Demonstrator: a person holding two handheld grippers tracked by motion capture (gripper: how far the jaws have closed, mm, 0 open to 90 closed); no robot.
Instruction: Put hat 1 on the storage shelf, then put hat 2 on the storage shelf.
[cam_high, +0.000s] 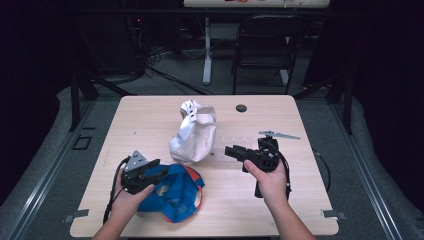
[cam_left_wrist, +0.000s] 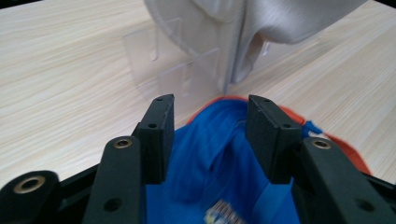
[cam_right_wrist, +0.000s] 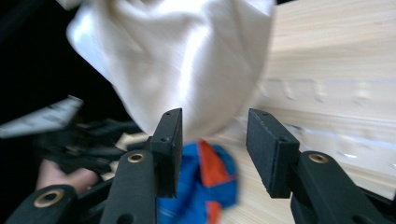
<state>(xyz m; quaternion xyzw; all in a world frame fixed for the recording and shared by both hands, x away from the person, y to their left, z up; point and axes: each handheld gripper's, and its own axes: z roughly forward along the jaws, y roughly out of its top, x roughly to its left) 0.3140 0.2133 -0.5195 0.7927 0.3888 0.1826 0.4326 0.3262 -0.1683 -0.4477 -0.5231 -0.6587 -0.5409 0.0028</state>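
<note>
Blue-and-orange garment (cam_high: 172, 192) lies crumpled at the near table (cam_high: 150, 115) edge, white garment (cam_high: 195, 132) heaped mid-table. Left gripper (cam_high: 159, 172) over the blue one, jaws released, gripping nothing; right gripper (cam_high: 231, 151) likewise released. Nothing folded yet; handling apparently remains.

Black folding chair (cam_high: 267, 45) and tangled cables (cam_high: 165, 55) on the floor beyond the table (cam_high: 150, 115).

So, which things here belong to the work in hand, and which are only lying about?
Part of the work:
- blue garment
- white garment
- left gripper, open over the blue garment
- right gripper, open

Only lying about:
- clear plastic piece
- chair
</note>
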